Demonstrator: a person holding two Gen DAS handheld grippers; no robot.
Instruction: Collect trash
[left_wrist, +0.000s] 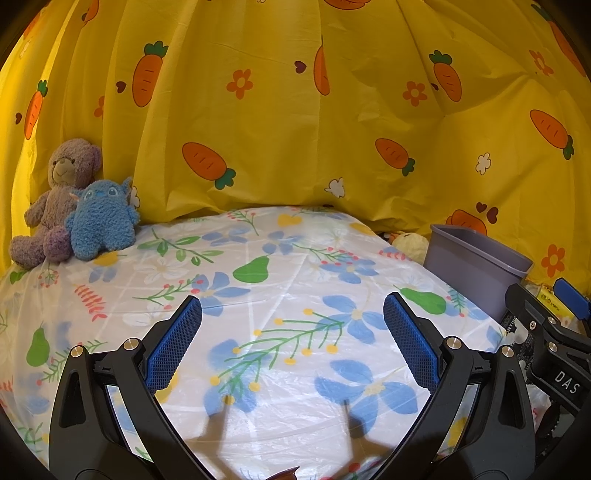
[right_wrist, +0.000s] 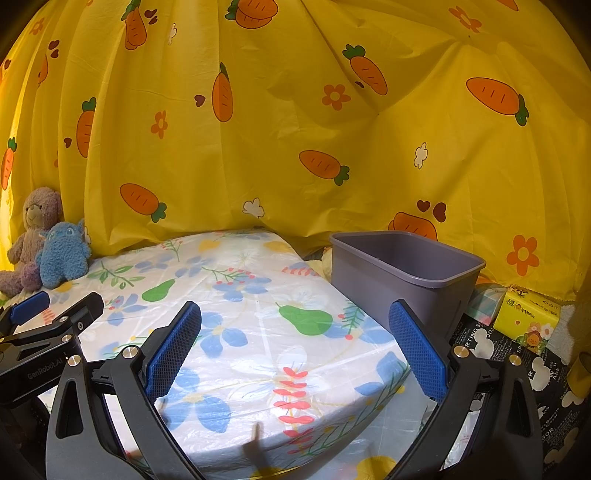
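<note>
A grey plastic bin stands at the right edge of the table, which has a white floral cover; it also shows in the left wrist view. My left gripper is open and empty above the table's middle. My right gripper is open and empty above the table's right front part, with the bin just beyond its right finger. Each gripper shows at the edge of the other's view. No loose trash shows on the table top.
A purple teddy bear and a blue plush toy sit at the table's far left. A yellow carrot-print curtain hangs behind. A yellow tissue pack and a black printed sheet lie right of the bin.
</note>
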